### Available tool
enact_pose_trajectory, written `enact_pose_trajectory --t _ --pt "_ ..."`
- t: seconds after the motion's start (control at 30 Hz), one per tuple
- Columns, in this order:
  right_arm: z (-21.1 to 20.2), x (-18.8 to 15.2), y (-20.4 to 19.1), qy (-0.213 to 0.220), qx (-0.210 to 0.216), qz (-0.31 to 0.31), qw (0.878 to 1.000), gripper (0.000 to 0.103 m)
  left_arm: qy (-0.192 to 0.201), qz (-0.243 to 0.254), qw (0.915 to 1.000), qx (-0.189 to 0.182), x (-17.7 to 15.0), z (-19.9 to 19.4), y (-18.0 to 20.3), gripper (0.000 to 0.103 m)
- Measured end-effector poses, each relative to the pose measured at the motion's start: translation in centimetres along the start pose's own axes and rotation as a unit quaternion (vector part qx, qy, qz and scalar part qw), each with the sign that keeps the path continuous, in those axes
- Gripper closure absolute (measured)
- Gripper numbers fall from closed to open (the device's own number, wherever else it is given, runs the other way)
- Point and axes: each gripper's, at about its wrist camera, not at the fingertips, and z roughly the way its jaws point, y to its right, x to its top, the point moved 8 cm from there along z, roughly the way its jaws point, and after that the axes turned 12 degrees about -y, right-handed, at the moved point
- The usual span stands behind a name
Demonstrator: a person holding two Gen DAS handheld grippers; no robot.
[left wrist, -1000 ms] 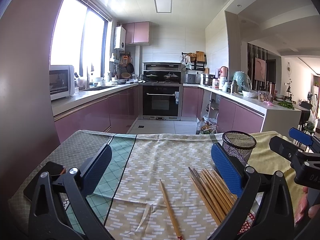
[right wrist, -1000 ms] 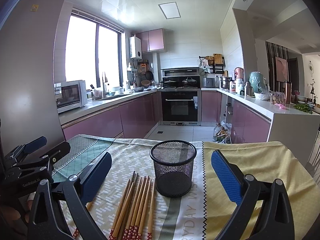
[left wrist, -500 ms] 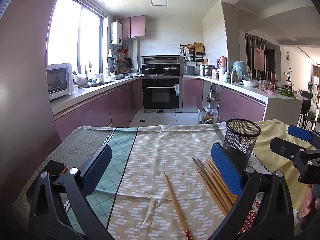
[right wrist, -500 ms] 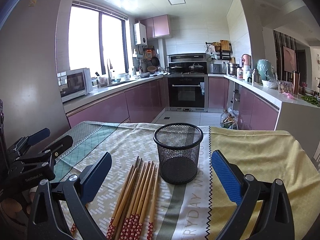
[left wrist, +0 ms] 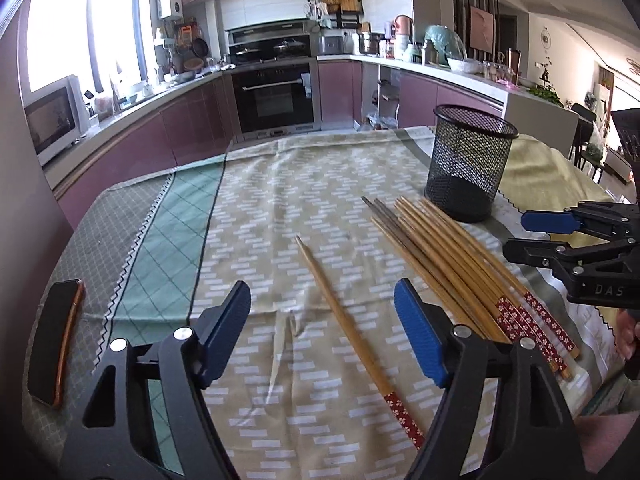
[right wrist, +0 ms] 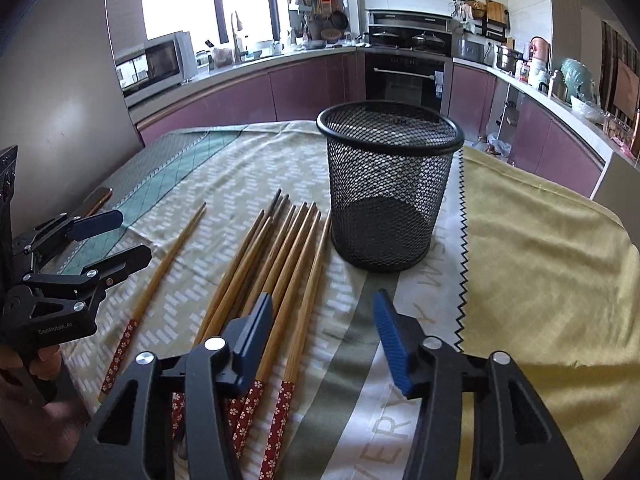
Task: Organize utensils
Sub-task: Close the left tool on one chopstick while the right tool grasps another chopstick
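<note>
1. The left gripper (left wrist: 322, 320) fills the bottom of the left wrist view. Its blue-padded jaws have just been closing but are still apart, gripping nothing. A single chopstick (left wrist: 352, 332) lies on the cloth in the gap between them, untouched.
2. The right gripper (right wrist: 324, 340) fills the bottom of the right wrist view. Its jaws have also just been closing, are narrower, and clasp nothing. Its left pad hovers over the bundle of chopsticks (right wrist: 276, 276), hiding part of it.
3. The bundle lies fanned on the tablecloth (right wrist: 540, 280), tips toward the upright black mesh cup (right wrist: 390, 188) at frame centre. The nearest stick lies just beside the cup's base; whether it touches is hard to tell.
4. The red flowered ends of the chopsticks are partly cut off behind the gripper frames in both views.
5. Only the left wrist view shows the whole dark phone (left wrist: 56, 336) at lower left; the right wrist view catches just its edge.
6. Only the right wrist view shows large cloth lettering, partly cut off, reading "ERY" and "W".
7. Each view shows the other gripper at its edge. One body reads "GenRoboAI", the other "DAS", then cut off.
8. A fingertip (left wrist: 626, 330) shows at the right edge.
</note>
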Motion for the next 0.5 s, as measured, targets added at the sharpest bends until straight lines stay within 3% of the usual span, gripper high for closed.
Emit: enact_pose_trajectory --t 0.13,0.23,0.37,0.43,0.5 --pt "1.6 -0.1 -0.1 -0.031 0.0 -0.003 1.0 0.075 -0.032 0.015 0.9993 -0.012 -0.2 2.0 0.9 0.044" --pt "2.3 -0.1 -0.1 -0.046 0.003 -0.003 0.999 0.078 -0.053 0.02 0.9982 -0.022 -0.3 3.3 1.4 0.053" --pt "2.6 0.3 -0.3 -0.05 0.005 -0.007 0.999 0.079 -0.08 0.014 0.9956 -0.046 -0.3 4.7 1.8 0.073" --pt "2.8 0.6 -0.2 -0.05 0.009 -0.006 0.999 0.078 -0.078 0.017 0.9957 -0.046 0.1 5.2 2.1 0.075" --pt "3.1 1.0 0.0 -0.049 0.017 0.002 0.999 0.078 -0.081 0.015 0.9954 -0.051 0.5 5.6 2.4 0.084"
